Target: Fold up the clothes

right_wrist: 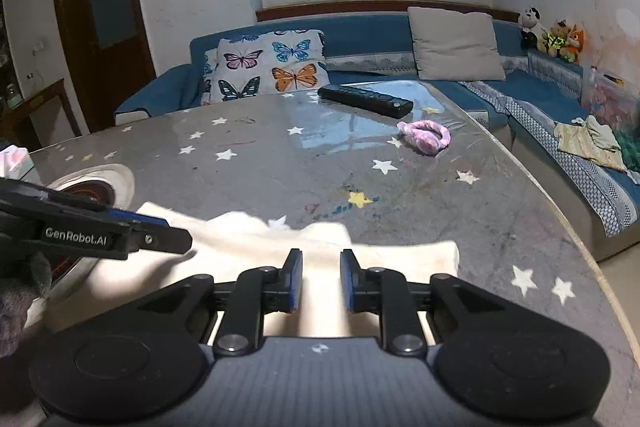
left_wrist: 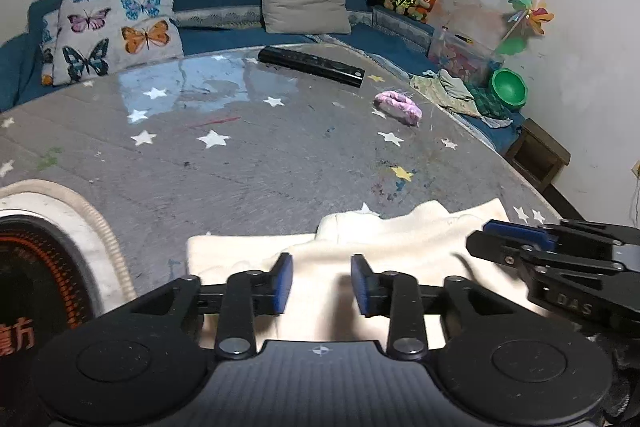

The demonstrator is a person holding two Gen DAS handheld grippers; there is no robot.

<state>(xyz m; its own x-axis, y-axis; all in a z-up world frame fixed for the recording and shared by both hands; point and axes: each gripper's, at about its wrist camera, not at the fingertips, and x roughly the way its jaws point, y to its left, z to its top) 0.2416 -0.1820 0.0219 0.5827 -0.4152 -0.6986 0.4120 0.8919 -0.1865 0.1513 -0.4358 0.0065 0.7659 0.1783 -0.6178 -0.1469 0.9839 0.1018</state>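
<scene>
Both grippers, left gripper (left_wrist: 321, 283) and right gripper (right_wrist: 320, 281), are held apart over the soft, light cream garment (left_wrist: 400, 239); an edge should be pinched.

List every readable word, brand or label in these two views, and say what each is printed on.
"GenRobot.AI": white letters on the side of the left gripper, right wrist view.
"DAS": embossed on the side of the right gripper, left wrist view.
"方", after a cut-off character: orange print on the round heater at the table's left edge.
Remote: button markings too small to read.
</scene>
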